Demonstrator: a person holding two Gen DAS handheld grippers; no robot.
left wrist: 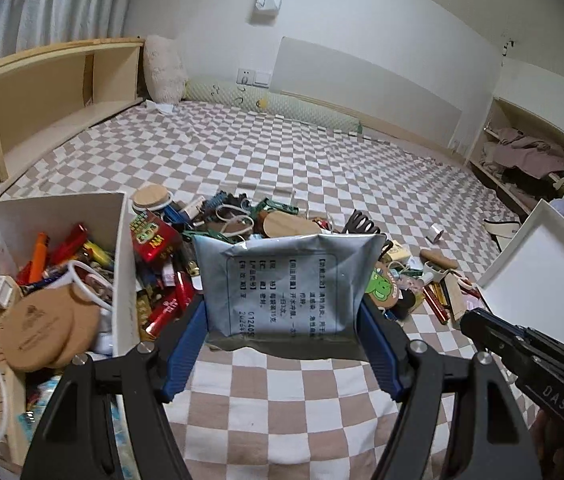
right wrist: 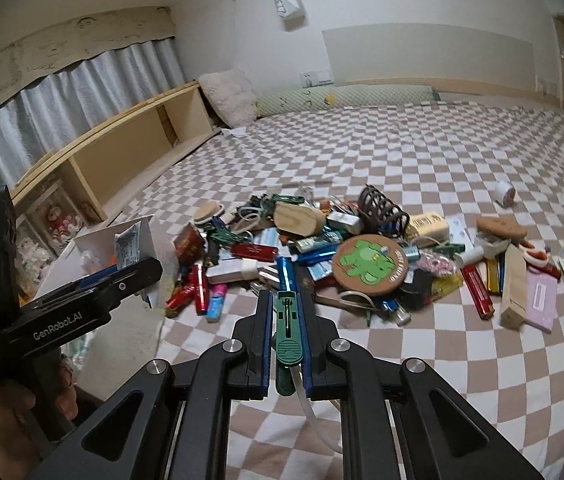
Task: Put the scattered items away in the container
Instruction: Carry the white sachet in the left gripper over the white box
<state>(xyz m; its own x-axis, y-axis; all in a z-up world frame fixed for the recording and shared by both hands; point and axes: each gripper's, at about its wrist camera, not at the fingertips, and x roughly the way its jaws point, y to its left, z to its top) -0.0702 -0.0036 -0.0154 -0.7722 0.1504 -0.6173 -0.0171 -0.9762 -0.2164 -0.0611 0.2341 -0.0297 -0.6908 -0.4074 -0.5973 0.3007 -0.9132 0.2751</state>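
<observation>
My left gripper (left wrist: 282, 312) is shut on a silver foil sachet (left wrist: 285, 284) with printed text, held upright above the checked bedspread, just right of the white container (left wrist: 124, 264). The container is at the left, full of coasters, lighters and packets. My right gripper (right wrist: 286, 300) is shut on a green clip-like item (right wrist: 287, 328) with a white cord hanging from it, held in front of the scattered pile (right wrist: 341, 252). The pile holds a frog coaster (right wrist: 367, 266), red lighters, wooden pieces and a dark hair claw. The container also shows in the right wrist view (right wrist: 138, 240), behind the left gripper's body.
A white lid or tray (left wrist: 537, 276) stands at the right edge of the bed. Wooden shelving (left wrist: 42, 92) runs along the left side. A pillow and a long bolster lie at the far wall. A small white roll (right wrist: 505, 191) lies apart from the pile.
</observation>
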